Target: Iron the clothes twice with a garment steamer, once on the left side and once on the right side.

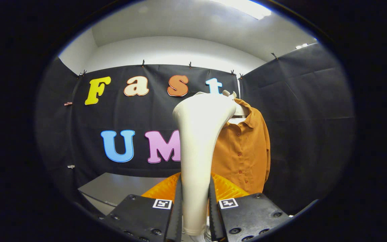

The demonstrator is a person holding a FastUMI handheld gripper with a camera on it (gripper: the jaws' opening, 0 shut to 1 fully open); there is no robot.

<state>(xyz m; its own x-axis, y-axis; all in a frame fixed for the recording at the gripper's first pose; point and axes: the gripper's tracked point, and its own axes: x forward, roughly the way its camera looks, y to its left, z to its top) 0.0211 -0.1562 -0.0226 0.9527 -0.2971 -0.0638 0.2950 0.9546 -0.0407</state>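
Gripper (195, 215), frame bottom centre: both fingers clamped on steamer (198, 144) handle, upright. Orange shirt (244, 151) hangs right of centre, behind steamer head. No legible brand.

Recording booth or staged lab setup, not a real home. Black cloth (301, 111) hangs as walls on at least two sides, pinned along the top edge with small clips (143, 63). Above the cloth: plain white wall (166, 50) and a bright ceiling light panel (247, 7), institutional-looking room. A grey tabletop (119, 190) sits low against the cloth backdrop. An orange button-up shirt (244, 151) hangs on a hanger in the corner where the cloth panels meet, set up like a prop. No furniture or household clutter visible.
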